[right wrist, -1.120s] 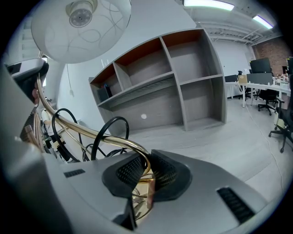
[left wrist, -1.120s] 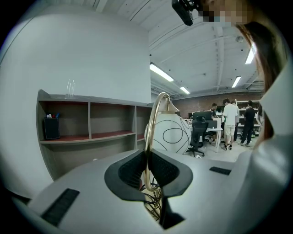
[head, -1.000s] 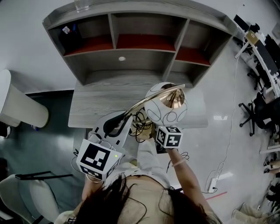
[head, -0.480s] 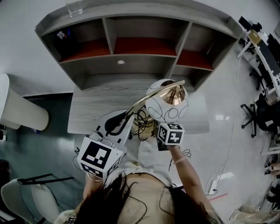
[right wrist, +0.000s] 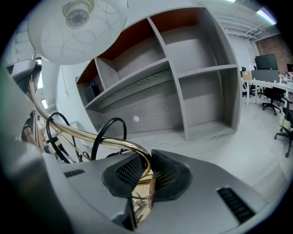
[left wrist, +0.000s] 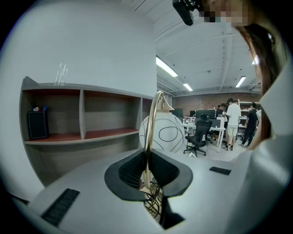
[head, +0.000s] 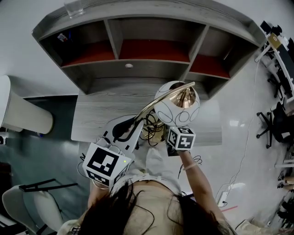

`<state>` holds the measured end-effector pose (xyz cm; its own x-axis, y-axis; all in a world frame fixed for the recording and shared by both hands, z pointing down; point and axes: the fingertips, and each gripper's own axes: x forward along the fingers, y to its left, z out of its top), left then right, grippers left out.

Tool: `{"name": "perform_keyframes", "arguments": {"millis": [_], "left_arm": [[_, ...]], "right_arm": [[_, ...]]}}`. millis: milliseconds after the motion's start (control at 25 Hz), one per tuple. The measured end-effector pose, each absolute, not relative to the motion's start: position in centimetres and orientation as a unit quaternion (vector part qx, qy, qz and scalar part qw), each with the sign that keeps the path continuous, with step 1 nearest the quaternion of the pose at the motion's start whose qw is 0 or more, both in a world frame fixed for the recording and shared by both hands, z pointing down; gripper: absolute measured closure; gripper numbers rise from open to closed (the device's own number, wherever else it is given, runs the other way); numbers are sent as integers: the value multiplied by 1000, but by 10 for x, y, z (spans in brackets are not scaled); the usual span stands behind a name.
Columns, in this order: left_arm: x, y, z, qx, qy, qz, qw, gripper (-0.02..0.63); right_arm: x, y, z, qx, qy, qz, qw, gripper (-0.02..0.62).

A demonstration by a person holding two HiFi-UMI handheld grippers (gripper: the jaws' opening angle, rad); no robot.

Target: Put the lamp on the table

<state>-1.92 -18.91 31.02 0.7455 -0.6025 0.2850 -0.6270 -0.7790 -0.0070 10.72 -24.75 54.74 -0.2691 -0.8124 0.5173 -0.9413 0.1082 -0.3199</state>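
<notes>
The lamp has a white globe shade [head: 177,104] with black line drawings, a curved brass stem [head: 147,106] and a tangle of black cable [head: 149,129]. I hold it in the air over the front edge of the grey wooden desk [head: 101,112]. My left gripper [left wrist: 147,170] is shut on the brass stem [left wrist: 149,132], with the globe [left wrist: 165,132] beyond it. My right gripper [right wrist: 145,176] is shut on the stem's curved lower end [right wrist: 114,142], and the globe [right wrist: 75,27] hangs above at upper left. In the head view the left gripper [head: 125,129] sits lower left of the globe, the right gripper [head: 171,137] just below it.
A grey shelf unit [head: 138,41] with red-lined compartments stands at the desk's back, with a clear glass [head: 73,8] on top. A white rounded object [head: 18,112] lies at left, a chair [head: 27,206] at lower left. Office chairs and people fill the room to the right [left wrist: 229,123].
The lamp and both grippers have shifted slightly forward and right toward the desk; both grips are unchanged.
</notes>
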Motion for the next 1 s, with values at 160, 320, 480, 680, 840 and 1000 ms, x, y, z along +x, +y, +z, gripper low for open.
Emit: {"name": "perform_keyframes", "arguments": {"millis": [160, 320, 480, 680, 840, 1000], "left_arm": [[-13, -197, 314, 931, -332, 145, 48, 565], [-9, -205, 319, 928, -336, 151, 52, 565], [-6, -214, 324, 926, -337, 158, 58, 566], [-3, -225, 328, 924, -339, 164, 62, 566], [2, -232, 333, 924, -338, 169, 64, 566], [4, -238, 338, 922, -339, 175, 68, 566]], "right_arm": [[111, -259, 551, 591, -738, 307, 107, 541], [113, -268, 557, 587, -739, 312, 110, 541], [116, -277, 561, 586, -738, 316, 113, 541], [118, -285, 566, 583, -738, 320, 116, 541], [122, -293, 572, 583, -737, 323, 117, 541], [125, -300, 573, 587, -733, 322, 121, 541]]}}
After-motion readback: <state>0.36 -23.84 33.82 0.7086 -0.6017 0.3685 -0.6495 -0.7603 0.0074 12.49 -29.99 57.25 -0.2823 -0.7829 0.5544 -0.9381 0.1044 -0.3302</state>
